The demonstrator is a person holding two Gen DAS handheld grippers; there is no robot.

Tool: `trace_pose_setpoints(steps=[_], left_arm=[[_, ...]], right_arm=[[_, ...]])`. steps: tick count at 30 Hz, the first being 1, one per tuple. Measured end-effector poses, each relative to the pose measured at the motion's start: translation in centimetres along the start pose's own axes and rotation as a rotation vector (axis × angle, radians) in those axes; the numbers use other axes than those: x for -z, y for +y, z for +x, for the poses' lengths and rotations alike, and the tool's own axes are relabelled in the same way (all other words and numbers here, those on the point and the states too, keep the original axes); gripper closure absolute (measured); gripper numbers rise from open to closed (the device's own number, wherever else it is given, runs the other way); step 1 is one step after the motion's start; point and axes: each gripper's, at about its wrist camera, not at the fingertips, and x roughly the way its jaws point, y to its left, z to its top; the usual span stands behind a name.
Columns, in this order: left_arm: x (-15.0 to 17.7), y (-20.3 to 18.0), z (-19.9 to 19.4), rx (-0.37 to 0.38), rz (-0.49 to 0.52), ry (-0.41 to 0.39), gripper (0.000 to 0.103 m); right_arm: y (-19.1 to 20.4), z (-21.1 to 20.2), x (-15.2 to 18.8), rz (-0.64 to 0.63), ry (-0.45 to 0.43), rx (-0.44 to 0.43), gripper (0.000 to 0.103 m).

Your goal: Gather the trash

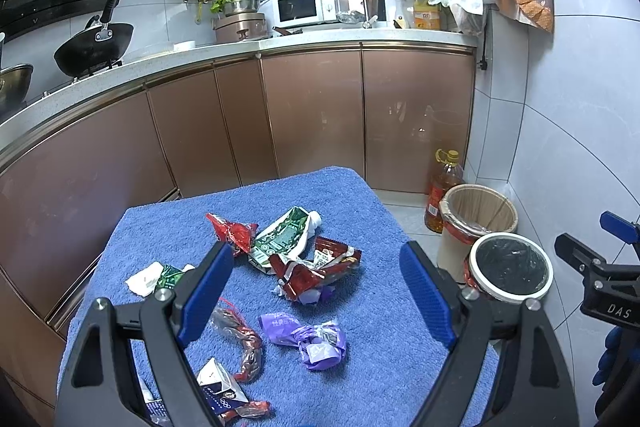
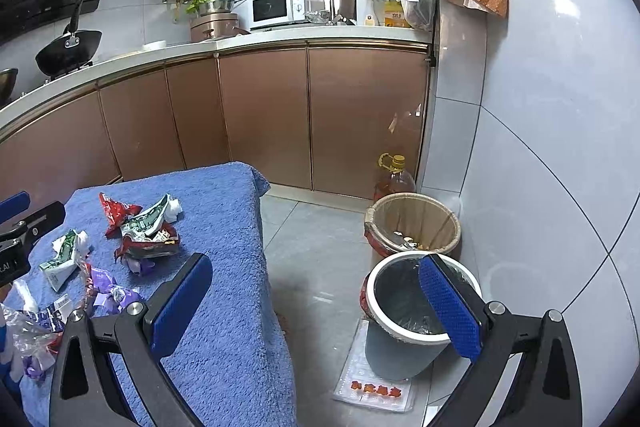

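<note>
While hovering over blue-towel-covered worktop (image 1: 360, 195), left hand-held gripper (image 1: 316, 291) spread wide, empty. Crumpled red, green and purple wrappers (image 1: 316, 263) scattered on towel. Right hand-held gripper (image 2: 316, 303) also spread, empty, above grey bin with black liner (image 2: 404, 307) on floor.

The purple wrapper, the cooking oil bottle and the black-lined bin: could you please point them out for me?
purple wrapper (image 1: 316, 341): left wrist view, crumpled middle.
cooking oil bottle (image 2: 394, 181): right wrist view, shoulder.
black-lined bin (image 2: 394, 355): right wrist view, grey outer wall.
</note>
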Motion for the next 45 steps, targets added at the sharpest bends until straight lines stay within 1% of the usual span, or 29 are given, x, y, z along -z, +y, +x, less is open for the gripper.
trace_pose_setpoints(steps=[26,33,40,45], left_arm=[[0.1,0.5,-0.3,-0.006,-0.015,-0.001,0.018],[0.2,0.6,-0.4,-0.006,-0.021,-0.007,0.018],[0.4,0.8,-1.1,-0.004,-0.025,-0.027,0.018],[0.7,1.1,-1.8,-0.007,-0.031,-0.046,0.018]], right_arm=[[0.3,0.0,-0.1,-0.013,0.005,-0.003,0.000],[0.3,-0.4,-0.1,-0.014,-0.010,-0.005,0.000],[0.7,-1.0,-0.5,-0.028,-0.016,-0.009,0.000],[1.4,-1.7,-0.9,-0.046,-0.037,-0.015,0.000]])
